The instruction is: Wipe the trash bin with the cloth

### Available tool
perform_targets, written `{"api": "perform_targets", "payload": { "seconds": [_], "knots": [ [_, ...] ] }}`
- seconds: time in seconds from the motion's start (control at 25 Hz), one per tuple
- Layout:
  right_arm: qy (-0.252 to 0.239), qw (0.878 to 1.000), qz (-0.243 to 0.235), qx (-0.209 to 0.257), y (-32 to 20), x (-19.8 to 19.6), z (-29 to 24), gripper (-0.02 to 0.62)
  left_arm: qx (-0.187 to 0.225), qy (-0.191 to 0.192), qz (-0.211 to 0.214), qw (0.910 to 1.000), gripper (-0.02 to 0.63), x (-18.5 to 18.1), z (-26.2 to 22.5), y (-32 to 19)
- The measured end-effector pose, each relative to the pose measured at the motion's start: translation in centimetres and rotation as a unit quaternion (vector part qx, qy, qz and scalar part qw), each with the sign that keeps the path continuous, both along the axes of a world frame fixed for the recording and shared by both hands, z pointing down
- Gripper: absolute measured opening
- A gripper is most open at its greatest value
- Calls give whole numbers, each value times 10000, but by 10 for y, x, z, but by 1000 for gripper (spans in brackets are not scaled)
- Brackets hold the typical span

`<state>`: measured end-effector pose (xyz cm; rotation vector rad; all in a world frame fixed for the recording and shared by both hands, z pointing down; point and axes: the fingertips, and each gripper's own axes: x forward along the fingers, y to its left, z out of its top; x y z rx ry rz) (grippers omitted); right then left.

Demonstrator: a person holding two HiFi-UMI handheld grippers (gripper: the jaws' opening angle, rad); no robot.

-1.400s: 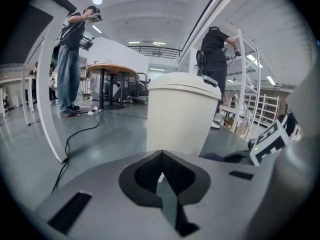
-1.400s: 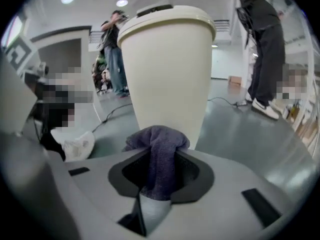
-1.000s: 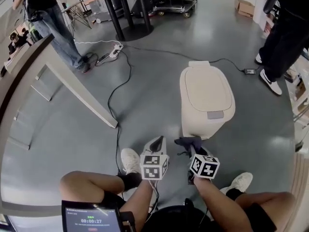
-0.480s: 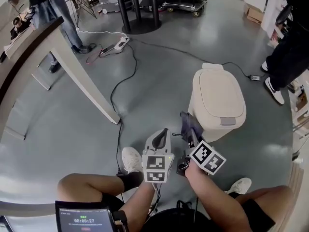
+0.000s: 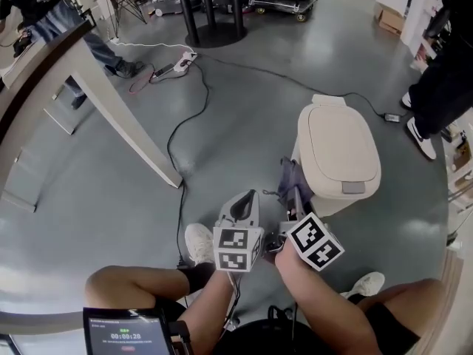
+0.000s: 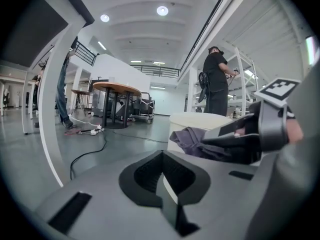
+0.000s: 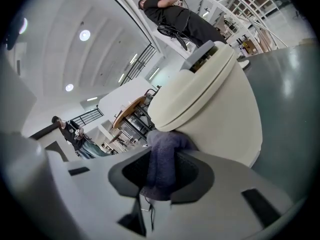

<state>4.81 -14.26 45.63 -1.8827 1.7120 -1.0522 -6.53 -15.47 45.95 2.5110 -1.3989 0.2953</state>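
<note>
A cream trash bin [image 5: 336,154] with its lid down stands on the grey floor just ahead of me. My right gripper [image 5: 295,202] is shut on a grey-purple cloth [image 5: 290,177], and the cloth lies against the bin's left side wall. In the right gripper view the cloth [image 7: 162,159] bunches out between the jaws, pressed under the rim of the bin [image 7: 215,109]. My left gripper [image 5: 241,211] hovers to the left of the bin, shut with nothing in it. The left gripper view shows the bin [image 6: 197,120] and the cloth [image 6: 192,140] off to its right.
A black cable [image 5: 176,139] runs across the floor to a power strip [image 5: 181,62]. A slanted white counter support [image 5: 118,124] stands at left. A person [image 5: 443,80] stands by shelving at right. My own legs and shoes [image 5: 198,241] are below the grippers.
My right gripper has lifted the cloth from low in front of the bin up against its left side. The left gripper has stayed beside it.
</note>
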Motion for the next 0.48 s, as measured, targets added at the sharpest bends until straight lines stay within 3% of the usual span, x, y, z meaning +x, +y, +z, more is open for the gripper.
{"api": "perform_targets", "payload": {
  "seconds": [0.48],
  "knots": [
    [344, 9989, -131, -279, -16, -6, 32, 94, -409, -189, -144, 9989, 0, -34, 41, -11]
  ]
}}
